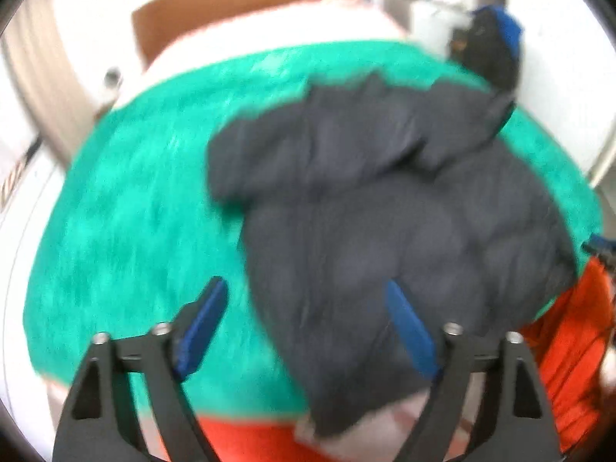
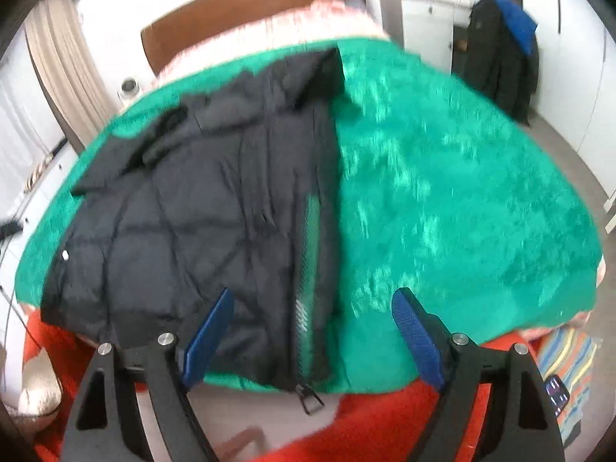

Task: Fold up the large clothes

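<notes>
Jacket [image 2: 200,208]: dark quilted puffer, lying flat on green blanket, toward bed's left half in right wrist view; zip edge w/ pull [image 2: 310,398] hanging just over blanket's near edge; collar end toward headboard.
Blanket [image 2: 442,200]: green, fluffy, covers most of bed; red cloth [image 2: 385,415] below its near edge.
Left gripper [image 1: 304,300]: wide apart, nothing between the blue pads; above jacket's near corner and blanket; view blurred.
Right gripper [image 2: 312,308]: spread wide, empty; above jacket's zip edge, near edge of bed; no contact w/ fabric visible.
Headboard [image 2: 246,4]: brown wood, far end of bed.
Bkgd: beige curtain [image 2: 65,73] at left; dark coat w/ blue garment [image 2: 500,61] hanging by white cupboards at right.
Floor at right: striped cloth [image 2: 569,358] w/ phone [image 2: 556,389] on it.
</notes>
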The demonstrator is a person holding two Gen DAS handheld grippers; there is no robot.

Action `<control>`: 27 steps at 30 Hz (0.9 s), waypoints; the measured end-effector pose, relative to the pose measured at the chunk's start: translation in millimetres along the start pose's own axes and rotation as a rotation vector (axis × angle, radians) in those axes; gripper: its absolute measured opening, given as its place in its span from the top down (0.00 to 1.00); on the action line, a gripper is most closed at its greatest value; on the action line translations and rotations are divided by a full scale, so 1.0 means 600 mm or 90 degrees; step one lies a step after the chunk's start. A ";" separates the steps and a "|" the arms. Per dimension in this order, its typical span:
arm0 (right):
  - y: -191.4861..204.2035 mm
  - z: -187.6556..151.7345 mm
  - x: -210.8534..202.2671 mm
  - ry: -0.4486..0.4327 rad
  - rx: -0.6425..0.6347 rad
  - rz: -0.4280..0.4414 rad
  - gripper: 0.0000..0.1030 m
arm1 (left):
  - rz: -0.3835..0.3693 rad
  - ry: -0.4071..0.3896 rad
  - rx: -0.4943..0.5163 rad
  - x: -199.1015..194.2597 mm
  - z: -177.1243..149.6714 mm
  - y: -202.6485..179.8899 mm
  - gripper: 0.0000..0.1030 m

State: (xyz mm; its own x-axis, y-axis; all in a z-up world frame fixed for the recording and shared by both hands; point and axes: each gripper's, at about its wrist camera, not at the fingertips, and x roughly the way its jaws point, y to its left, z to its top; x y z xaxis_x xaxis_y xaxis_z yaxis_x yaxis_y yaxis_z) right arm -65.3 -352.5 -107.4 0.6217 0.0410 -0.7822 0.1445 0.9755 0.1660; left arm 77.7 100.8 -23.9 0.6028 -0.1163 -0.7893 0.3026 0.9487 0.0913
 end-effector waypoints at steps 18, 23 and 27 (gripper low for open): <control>0.133 -0.074 0.019 -0.033 -0.111 0.104 0.18 | -0.047 -0.059 -0.058 0.266 0.227 -0.110 0.74; 0.138 -0.071 0.021 -0.052 -0.111 0.120 0.18 | -0.025 -0.164 -0.254 0.116 0.194 0.127 0.80; 0.160 -0.072 0.016 -0.060 -0.139 0.129 0.18 | 0.070 -0.167 -0.408 0.061 0.096 0.319 0.86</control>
State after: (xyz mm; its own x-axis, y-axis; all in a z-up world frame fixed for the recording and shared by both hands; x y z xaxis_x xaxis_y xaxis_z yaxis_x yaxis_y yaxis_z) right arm -78.6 -248.9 -125.0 0.6915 0.2288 -0.6852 -0.1525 0.9734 0.1711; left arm 200.1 261.6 -0.5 0.7879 0.0000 -0.6158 -0.2164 0.9362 -0.2769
